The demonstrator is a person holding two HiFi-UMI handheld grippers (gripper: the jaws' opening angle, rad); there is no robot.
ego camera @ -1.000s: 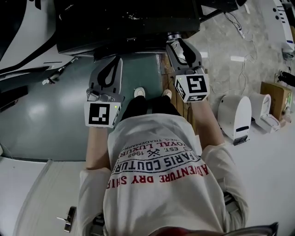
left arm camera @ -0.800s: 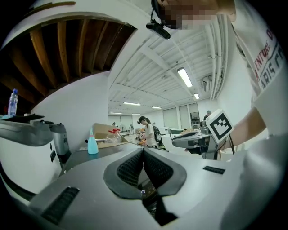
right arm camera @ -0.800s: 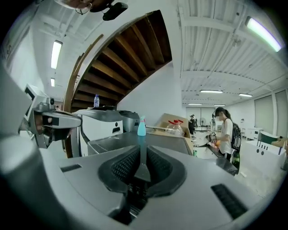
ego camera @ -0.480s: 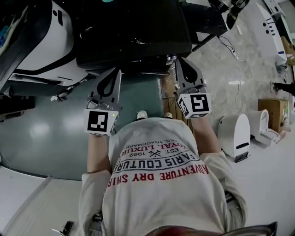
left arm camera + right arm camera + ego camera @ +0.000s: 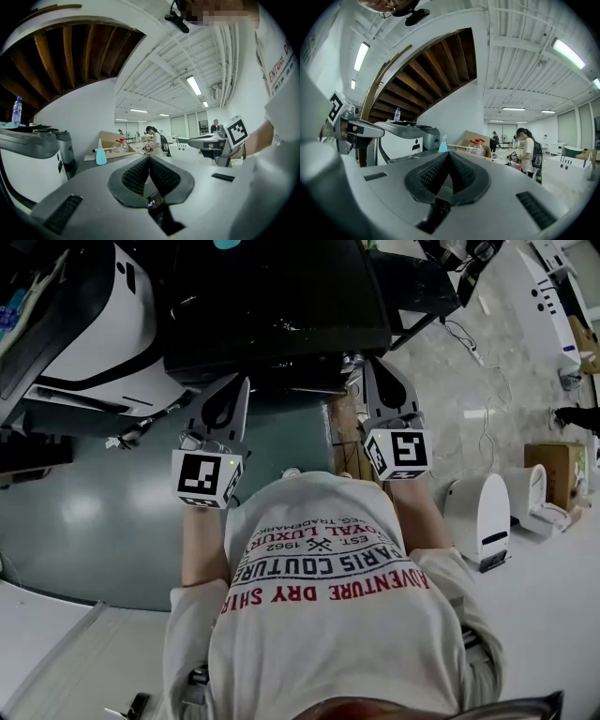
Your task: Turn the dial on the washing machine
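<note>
Both shut empty, my left gripper (image 5: 149, 158) and right gripper (image 5: 449, 155) should pinch the rigid, probably stiff dial across its rim.

My shirt (image 5: 328, 615) hides my legs and most of the floor under me. The dark machine (image 5: 272, 296) runs off the top edge, its front face hidden from above; whether my right gripper (image 5: 368, 369) touches it, I cannot tell.
</note>
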